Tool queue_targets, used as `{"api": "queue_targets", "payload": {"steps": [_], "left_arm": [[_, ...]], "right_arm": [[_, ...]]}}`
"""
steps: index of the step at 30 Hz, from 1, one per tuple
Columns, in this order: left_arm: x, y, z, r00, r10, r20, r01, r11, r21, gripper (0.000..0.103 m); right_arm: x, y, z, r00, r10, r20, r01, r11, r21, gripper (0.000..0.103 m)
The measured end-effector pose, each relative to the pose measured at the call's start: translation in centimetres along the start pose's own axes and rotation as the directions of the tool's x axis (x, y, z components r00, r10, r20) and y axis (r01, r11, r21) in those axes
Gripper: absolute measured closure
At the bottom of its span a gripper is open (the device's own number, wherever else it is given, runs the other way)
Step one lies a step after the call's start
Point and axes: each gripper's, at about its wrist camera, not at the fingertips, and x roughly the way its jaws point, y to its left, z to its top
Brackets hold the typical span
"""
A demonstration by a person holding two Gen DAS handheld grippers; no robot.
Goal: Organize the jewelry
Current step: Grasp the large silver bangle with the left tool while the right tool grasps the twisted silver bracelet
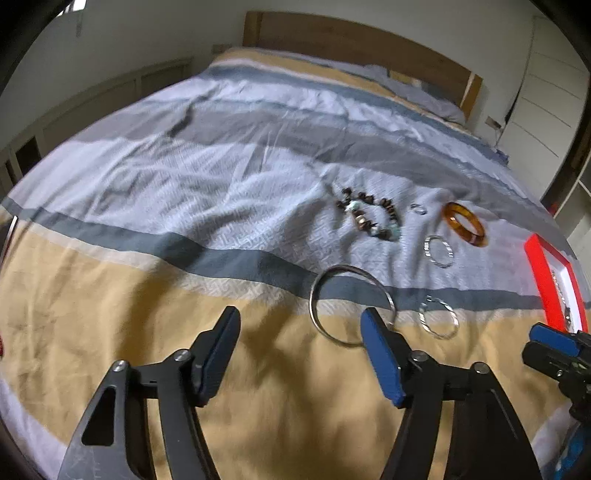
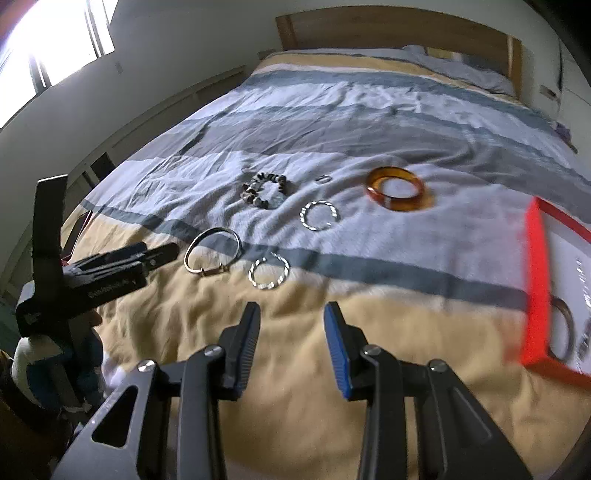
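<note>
Jewelry lies on a striped bed cover (image 1: 147, 314). A thin silver bangle (image 1: 314, 295) rests just beyond my left gripper (image 1: 300, 314), which is open and empty; its right fingertip overlaps the bangle's rim in the picture. Farther off lie a beaded bracelet (image 1: 369, 218), a small ring (image 1: 418, 209), an amber bangle (image 1: 476, 236) and two twisted silver hoops (image 1: 428, 247) (image 1: 421, 317). My right gripper (image 2: 292, 308) hovers open and empty over the yellow stripe, short of the near hoop (image 2: 253, 275). A red box (image 2: 535, 288) with jewelry inside sits at the right.
The bed's wooden headboard (image 2: 388, 26) and a pillow (image 2: 461, 66) are at the far end. White cabinets (image 1: 546, 110) stand on the right, a bright window (image 2: 55, 33) on the left. The left gripper's body (image 2: 110, 273) shows at the right wrist view's left edge.
</note>
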Motion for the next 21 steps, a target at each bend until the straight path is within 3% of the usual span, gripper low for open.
{"api": "queue_targets", "payload": {"steps": [6,15,21], "left_arm": [[2.5,0.1,0.4,0.999,0.004,-0.034,-0.003,1.0,0.002,0.045],[4.6,-0.4,0.3,0.997,0.039,-0.06,-0.036,0.998,0.047,0.046],[5.1,-0.4,0.4,0.997,0.053,-0.051,-0.049,0.997,0.065,0.06]], "right_arm": [[4.3,0.0,1.6,0.999,0.036,-0.037,-0.036,0.999,-0.004,0.069],[6.5,0.7,2.1,0.994,0.097,-0.053,-0.098,0.995,-0.018,0.069],[7.6,0.7,2.2,0.995,0.079,-0.059,-0.08,0.997,-0.021,0.069]]}}
